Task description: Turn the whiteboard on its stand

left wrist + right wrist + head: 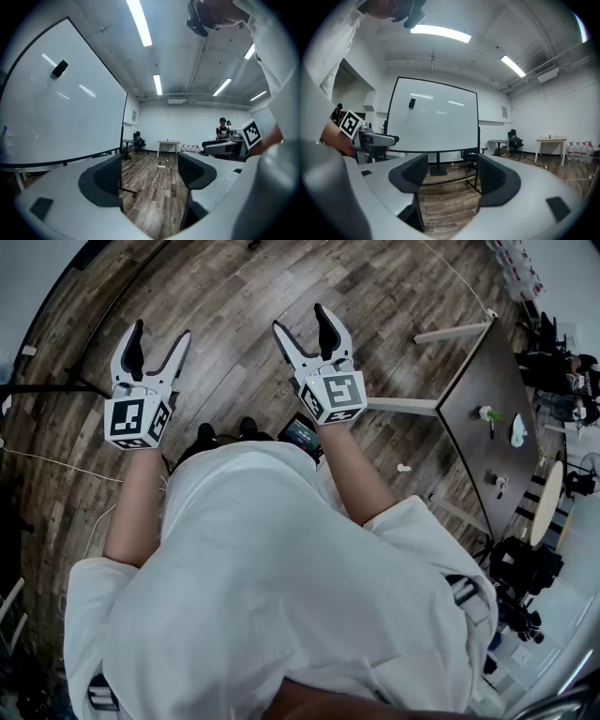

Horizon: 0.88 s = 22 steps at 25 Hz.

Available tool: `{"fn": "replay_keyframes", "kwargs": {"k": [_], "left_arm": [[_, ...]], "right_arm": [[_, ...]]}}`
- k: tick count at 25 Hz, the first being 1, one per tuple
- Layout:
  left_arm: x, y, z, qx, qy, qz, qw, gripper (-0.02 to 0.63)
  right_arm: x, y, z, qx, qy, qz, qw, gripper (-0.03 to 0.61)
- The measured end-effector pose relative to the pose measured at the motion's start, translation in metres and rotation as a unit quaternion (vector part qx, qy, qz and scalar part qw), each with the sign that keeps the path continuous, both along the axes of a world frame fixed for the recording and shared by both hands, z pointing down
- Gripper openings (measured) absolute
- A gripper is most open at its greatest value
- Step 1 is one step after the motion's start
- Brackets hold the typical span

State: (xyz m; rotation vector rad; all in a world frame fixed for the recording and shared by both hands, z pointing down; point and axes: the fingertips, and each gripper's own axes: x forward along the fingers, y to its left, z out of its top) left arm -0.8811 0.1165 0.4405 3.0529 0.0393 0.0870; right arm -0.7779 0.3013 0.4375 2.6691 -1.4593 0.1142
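Floor (pixel 234 296): wood planks, and everything stands on it.
Whiteboard (pixel 436 117): upright on its stand, ahead of my right gripper and well apart from it. It fills the left side of the left gripper view, where it looks nearer. Neither gripper touches it.
Handling: I judge it a stiff, wide panel, likely light for its size. The glossy face looks slippery, so the pads would slide there.
Hold: I would take the dark frame (pixel 478 126) at a side edge, low enough to steer it.
Stand (pixel 437 169): a dark post and a foot under the board. I cannot tell whether it has wheels.
Bench (pixel 478 371): to my right, with a few small things I cannot name.
Left gripper (pixel 161 331): jaws wide apart, only floor between them.
Right gripper (pixel 300 319): jaws wide apart, nothing held.
Bottles (pixel 577 151): a row by the far wall; I cannot tell what is in them.
Black block (pixel 411 103): stuck high on the board's face, and it may drop off if the board is jolted.
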Motion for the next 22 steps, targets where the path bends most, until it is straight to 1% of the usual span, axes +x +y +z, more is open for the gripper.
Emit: {"fn": "replay_keyframes", "kwargs": {"k": [5,9,12,14,22], "left_arm": [[-0.001,0.007,0.009,-0.012,-0.015,0.018,0.9997,0.357],[0.0,0.02,0.012,-0.006,-0.015,0.037,0.9992,0.357],[0.002,0.031,0.009,0.006,-0.01,0.045,0.9989,0.356],[0.009,0.04,0.009,0.004,-0.009,0.052,0.9986,0.356],[0.036,0.085,-0.001,0.004,-0.003,0.075,0.9972,0.356]], "right_arm": [[-0.003,0.001,0.0,0.006,-0.001,0.004,1.0,0.308],[-0.004,0.013,-0.001,0.045,-0.012,0.002,0.999,0.325],[-0.003,0.023,0.003,0.037,-0.015,0.003,0.999,0.325],[0.002,0.034,0.005,0.033,-0.016,0.011,0.999,0.325],[0.021,0.08,0.0,0.043,-0.015,0.023,0.999,0.325]]}}
